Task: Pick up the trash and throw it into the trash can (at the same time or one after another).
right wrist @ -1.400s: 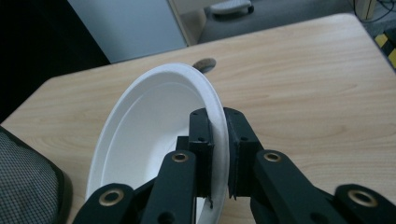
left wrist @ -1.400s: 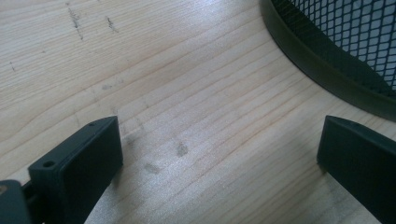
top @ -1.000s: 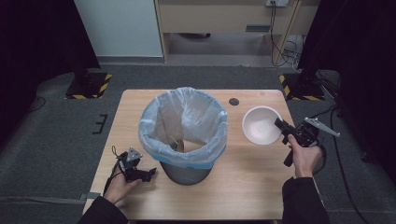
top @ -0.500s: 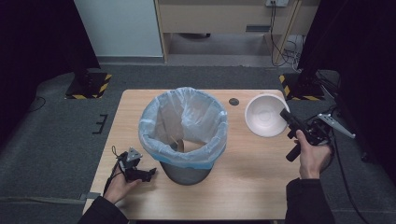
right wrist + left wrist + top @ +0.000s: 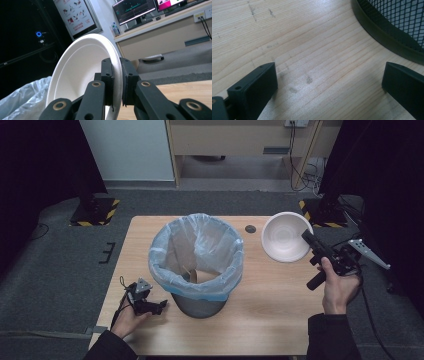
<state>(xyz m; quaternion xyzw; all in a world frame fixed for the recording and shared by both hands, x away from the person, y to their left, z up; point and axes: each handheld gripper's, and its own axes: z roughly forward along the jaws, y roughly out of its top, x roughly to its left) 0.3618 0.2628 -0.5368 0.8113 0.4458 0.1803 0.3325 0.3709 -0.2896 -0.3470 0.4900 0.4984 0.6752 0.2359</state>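
Note:
A white paper bowl hangs tilted above the table's far right corner, its rim pinched by my right gripper. In the right gripper view the jaws are shut on the bowl at its edge, right gripper. A black mesh bin lined with a pale blue bag stands at the table's middle, with brown scraps inside. My left gripper rests open on the wood at the bin's left foot. The left gripper has bare wood between its jaws, the bin's base just beyond.
A small dark round mark lies on the table behind the bin. Black-and-yellow stand feet sit on the grey floor at both far corners. Cables hang by the wooden cabinet at the back.
My right gripper has lifted the bowl up and away toward the far right, tilting it more upright. The left gripper has stayed put.

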